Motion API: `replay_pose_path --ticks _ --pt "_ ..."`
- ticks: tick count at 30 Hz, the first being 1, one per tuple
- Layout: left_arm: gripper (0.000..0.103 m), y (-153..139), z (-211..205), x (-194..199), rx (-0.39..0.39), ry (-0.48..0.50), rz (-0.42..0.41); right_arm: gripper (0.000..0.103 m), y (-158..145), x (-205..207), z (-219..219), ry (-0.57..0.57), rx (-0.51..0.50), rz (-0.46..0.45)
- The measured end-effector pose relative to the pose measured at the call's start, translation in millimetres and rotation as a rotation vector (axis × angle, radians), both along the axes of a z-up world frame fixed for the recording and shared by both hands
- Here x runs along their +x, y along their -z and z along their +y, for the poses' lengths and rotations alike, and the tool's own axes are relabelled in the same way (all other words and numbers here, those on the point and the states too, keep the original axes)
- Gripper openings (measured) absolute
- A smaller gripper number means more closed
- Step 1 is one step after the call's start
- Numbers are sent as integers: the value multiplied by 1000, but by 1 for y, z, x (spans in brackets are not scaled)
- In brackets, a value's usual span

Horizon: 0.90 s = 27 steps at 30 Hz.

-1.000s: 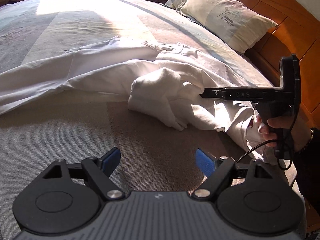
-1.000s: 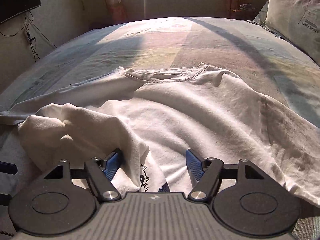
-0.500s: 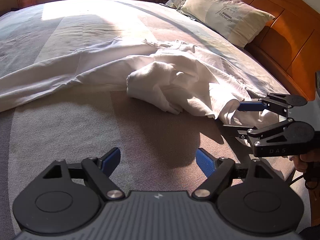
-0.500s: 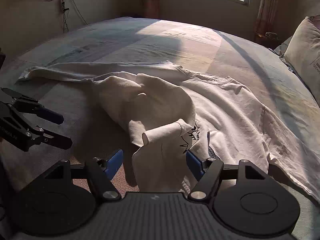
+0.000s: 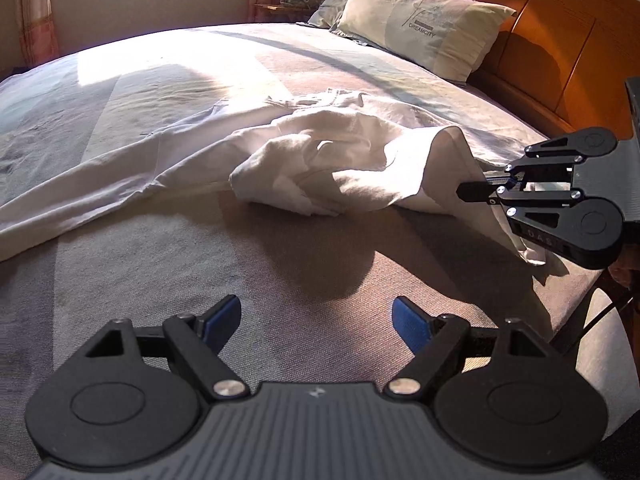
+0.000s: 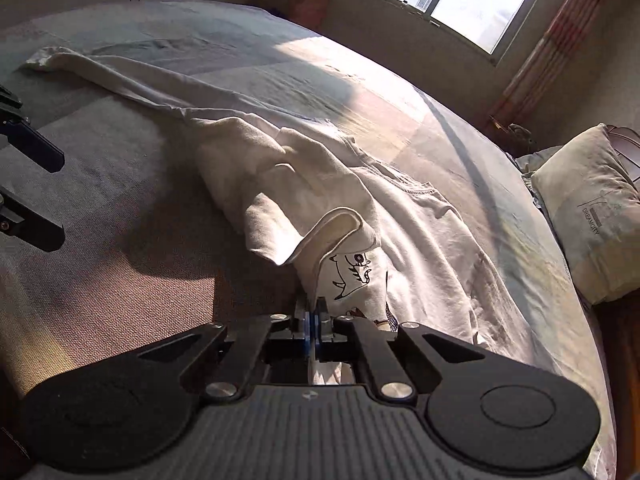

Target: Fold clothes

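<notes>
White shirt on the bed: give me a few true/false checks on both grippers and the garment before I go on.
1. The right gripper is shut on the white shirt. True.
2. The left gripper grips fabric. False: it is open above the bedspread, holding nothing.
3. The shirt lies flat, fully spread. False: its middle is bunched.
4. A pillow rests by the headboard. True.

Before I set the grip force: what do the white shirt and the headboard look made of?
White shirt: soft matte knit, probably cotton jersey; it drapes and creases, with a ribbed collar and printed cartoon. Headboard: panelled wood, or wood veneer, orange-brown with a smooth, slightly glossy finish.
</notes>
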<state>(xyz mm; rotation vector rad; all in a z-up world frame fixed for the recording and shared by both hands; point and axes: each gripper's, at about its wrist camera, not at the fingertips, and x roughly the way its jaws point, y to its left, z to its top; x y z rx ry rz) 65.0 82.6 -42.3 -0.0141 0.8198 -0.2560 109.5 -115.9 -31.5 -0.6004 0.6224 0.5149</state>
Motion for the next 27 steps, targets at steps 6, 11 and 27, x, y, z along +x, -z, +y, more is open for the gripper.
replay_pose_path --ticks 6,11,27 --pt "83 -9 -22 -11 109 23 -112 4 -47 -24 -21 -62 120 74" --pt "83 4 -67 -6 233 142 -258 5 -69 -30 -30 -62 218 128" --pt "85 35 -93 38 751 -2 -639 5 -63 -19 -58 17 332 182"
